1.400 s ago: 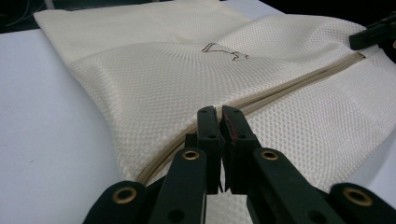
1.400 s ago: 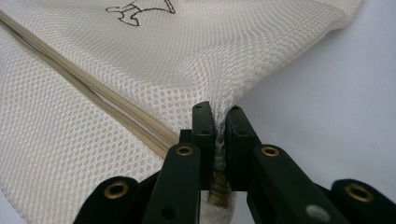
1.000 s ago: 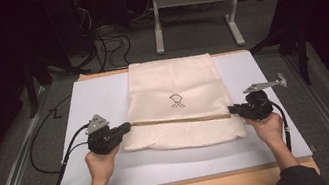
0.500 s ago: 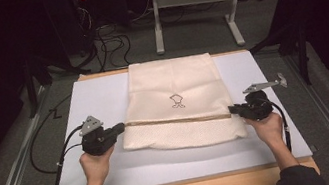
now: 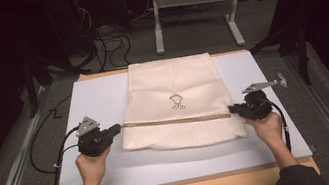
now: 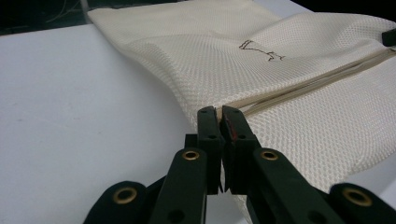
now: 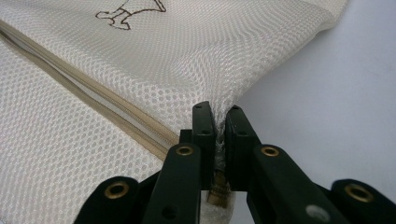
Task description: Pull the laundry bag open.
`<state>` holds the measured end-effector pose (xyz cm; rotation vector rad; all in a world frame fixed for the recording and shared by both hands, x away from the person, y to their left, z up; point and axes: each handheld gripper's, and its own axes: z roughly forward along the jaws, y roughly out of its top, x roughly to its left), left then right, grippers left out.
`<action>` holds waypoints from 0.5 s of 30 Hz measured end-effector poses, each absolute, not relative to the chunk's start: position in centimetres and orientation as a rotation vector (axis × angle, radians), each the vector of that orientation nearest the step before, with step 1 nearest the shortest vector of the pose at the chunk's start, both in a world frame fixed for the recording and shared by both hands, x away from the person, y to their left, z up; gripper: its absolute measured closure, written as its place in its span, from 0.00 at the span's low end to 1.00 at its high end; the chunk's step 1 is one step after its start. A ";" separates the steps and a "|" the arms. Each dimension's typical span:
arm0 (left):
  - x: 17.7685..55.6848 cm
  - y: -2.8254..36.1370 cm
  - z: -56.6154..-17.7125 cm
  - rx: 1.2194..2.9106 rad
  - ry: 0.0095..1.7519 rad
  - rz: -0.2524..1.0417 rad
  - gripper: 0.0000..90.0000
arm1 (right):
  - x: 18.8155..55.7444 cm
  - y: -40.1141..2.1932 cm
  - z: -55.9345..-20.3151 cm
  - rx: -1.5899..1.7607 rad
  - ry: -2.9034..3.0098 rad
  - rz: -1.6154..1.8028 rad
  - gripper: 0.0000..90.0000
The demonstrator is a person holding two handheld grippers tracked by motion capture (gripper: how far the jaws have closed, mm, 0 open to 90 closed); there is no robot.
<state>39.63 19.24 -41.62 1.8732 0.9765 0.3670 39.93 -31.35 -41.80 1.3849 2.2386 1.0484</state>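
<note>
On the left of the high view, the left gripper [image 5: 117, 128] is lying at the left end of the zip seam of a cream mesh laundry bag [image 5: 174, 88], and the left gripper view is showing its jaws pressed together right at the bag's edge, though whether fabric is caught between them cannot be told. The bag, with a small dark emblem [image 5: 176, 101], is lying flat on the white board [image 5: 92, 97] covering the table. At the right end of the zip [image 5: 177, 119], the right gripper [image 5: 232, 109] is clamping a pinch of mesh and zip tape between its closed jaws.
</note>
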 end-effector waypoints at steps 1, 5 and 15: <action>39.7 19.2 -41.7 1.879 0.985 0.370 0.97 | 39.9 -31.3 -41.8 1.385 2.239 1.045 0.96; 39.7 19.3 -41.7 1.901 0.990 0.370 0.97 | 39.9 -31.4 -41.9 1.383 2.237 1.023 0.96; 39.8 19.6 -42.2 1.895 1.014 0.331 0.97 | 39.7 -31.2 -42.0 1.395 2.245 1.050 0.95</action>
